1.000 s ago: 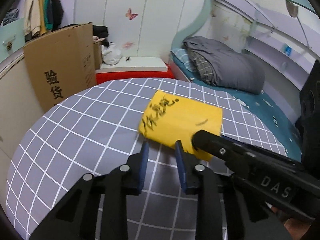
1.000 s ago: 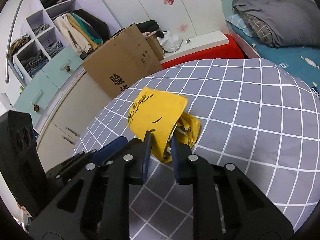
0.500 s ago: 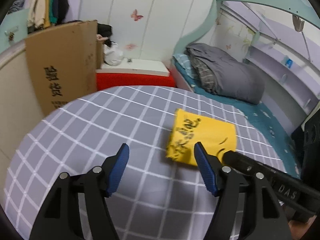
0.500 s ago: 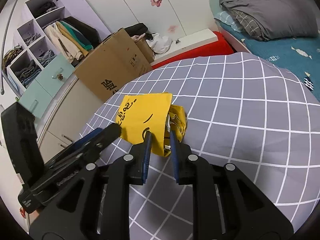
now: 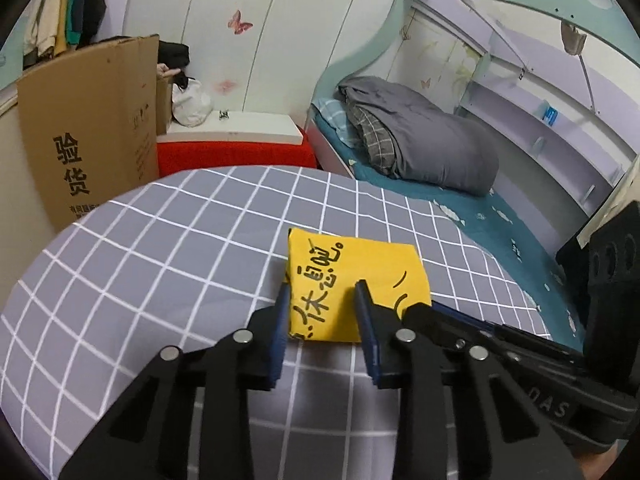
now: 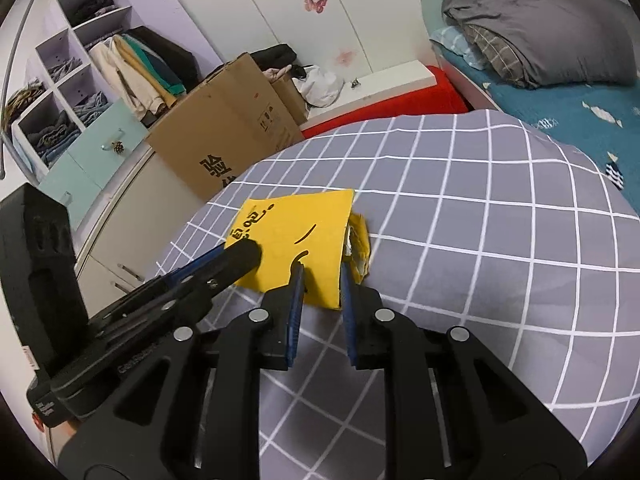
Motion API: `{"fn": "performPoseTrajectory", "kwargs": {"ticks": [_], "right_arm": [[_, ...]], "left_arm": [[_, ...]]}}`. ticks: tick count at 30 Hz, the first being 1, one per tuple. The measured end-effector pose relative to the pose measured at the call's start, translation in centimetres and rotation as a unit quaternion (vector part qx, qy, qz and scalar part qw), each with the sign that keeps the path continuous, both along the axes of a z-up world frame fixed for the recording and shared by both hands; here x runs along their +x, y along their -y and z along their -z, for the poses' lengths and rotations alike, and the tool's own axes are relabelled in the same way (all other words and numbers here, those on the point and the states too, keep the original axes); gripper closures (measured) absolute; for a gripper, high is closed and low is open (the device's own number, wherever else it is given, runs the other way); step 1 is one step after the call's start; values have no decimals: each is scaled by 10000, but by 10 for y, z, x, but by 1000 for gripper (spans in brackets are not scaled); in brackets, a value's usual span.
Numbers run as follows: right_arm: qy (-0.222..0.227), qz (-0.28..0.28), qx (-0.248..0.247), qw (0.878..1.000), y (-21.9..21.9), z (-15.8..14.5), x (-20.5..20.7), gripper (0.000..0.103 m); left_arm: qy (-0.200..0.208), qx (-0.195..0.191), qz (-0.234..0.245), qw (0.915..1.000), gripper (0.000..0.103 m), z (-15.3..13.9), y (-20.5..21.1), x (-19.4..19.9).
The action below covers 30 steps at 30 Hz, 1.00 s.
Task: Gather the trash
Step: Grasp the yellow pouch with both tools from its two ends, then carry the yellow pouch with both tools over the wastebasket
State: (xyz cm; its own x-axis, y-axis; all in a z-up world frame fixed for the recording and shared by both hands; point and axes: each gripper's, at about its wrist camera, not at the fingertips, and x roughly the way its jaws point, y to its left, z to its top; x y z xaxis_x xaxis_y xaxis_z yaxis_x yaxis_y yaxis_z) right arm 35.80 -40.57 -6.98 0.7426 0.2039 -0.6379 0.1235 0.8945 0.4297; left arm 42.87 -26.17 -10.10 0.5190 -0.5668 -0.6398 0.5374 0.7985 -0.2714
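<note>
Flat yellow paper bag with black writing (image 5: pixel 352 280) on grid cloth: left gripper (image 5: pixel 322 304) straddles near-left edge, unclenched; right gripper (image 6: pixel 322 280) pinches near-right corner.

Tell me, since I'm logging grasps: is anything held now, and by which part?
The right gripper pinches the yellow bag at its near edge; the left gripper straddles its opposite side, grip uncertain.

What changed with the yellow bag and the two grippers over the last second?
The left gripper opened wide, then moved in and narrowed around the near edge of the yellow bag; whether it grips is unclear. The right gripper stayed clamped on the bag's corner, and the bag stayed on the gray checked cloth.
</note>
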Motion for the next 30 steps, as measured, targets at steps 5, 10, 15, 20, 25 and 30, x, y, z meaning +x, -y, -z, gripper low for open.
{"fn": "performPoseTrajectory", "kwargs": {"ticks": [5,10,15,20,25,30], "right_arm": [[147,-261,-93,9995,-27,-11,-5,85],[261,-618,-140,9976,-74,-24,-11,84],[397,-1057,-149,9935,-130,-43,-17,84],[520,-1549,-187,9864,-200,-61,-28,84],[598,-2048,-224,9767,-269,-69,-39,84],[568,-2565,-335,9643,-340,-72,-51,84]], "left_arm": [[180,-33,-185,9997,79,-15,-33,-17],[402,17,-523,9978,79,-30,-81,-42],[523,-120,-943,9941,79,-48,-148,-67],[657,-190,-1422,9875,79,-63,-217,-95],[742,-221,-1953,9777,79,-73,-295,-130],[762,-228,-2408,9673,79,-72,-362,-160]]}}
